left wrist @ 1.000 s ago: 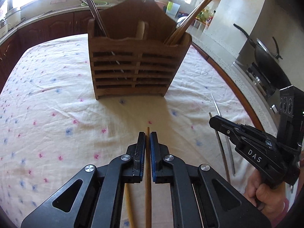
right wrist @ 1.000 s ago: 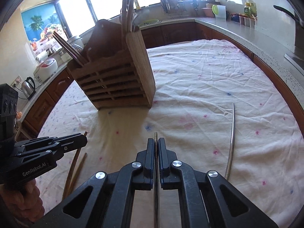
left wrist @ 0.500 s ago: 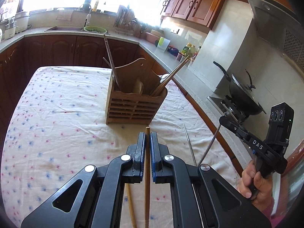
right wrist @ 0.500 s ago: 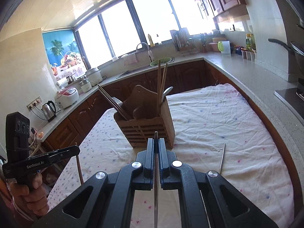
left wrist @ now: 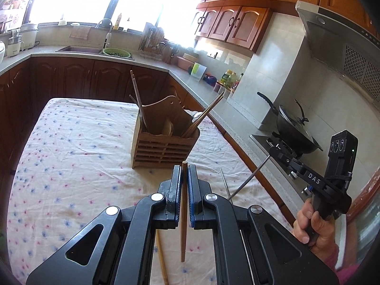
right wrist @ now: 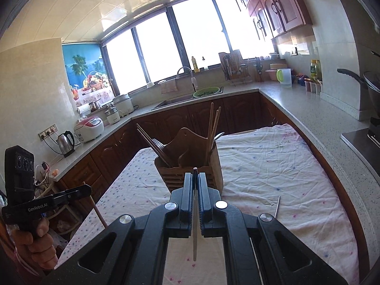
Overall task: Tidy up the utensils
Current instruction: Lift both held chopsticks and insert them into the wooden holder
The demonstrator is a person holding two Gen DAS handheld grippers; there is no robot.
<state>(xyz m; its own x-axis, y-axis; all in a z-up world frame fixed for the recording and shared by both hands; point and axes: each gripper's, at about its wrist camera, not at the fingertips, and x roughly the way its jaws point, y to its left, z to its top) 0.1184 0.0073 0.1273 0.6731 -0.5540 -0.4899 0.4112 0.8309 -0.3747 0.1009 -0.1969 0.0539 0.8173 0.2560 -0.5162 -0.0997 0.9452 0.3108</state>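
A slatted wooden utensil holder (left wrist: 163, 147) (right wrist: 190, 166) stands on the floral tablecloth, with chopsticks leaning in its left and right compartments. My left gripper (left wrist: 184, 168) is shut on a wooden chopstick (left wrist: 182, 213), held high above the table short of the holder. My right gripper (right wrist: 195, 175) is shut on a metal chopstick (right wrist: 194, 237), also raised; it shows at the right of the left wrist view (left wrist: 276, 150). A second wooden chopstick (left wrist: 161, 258) and a second metal chopstick (left wrist: 224, 181) (right wrist: 277, 205) lie on the cloth.
The table (left wrist: 71, 156) sits in a kitchen between counters. A stove with a black wok (left wrist: 294, 128) is to the right. A sink (right wrist: 187, 97), kettle (right wrist: 65, 142) and rice cookers stand along the far counter.
Both grippers have lifted up and back from the cloth, each carrying its chopstick. The holder now appears farther away and lower in both views.
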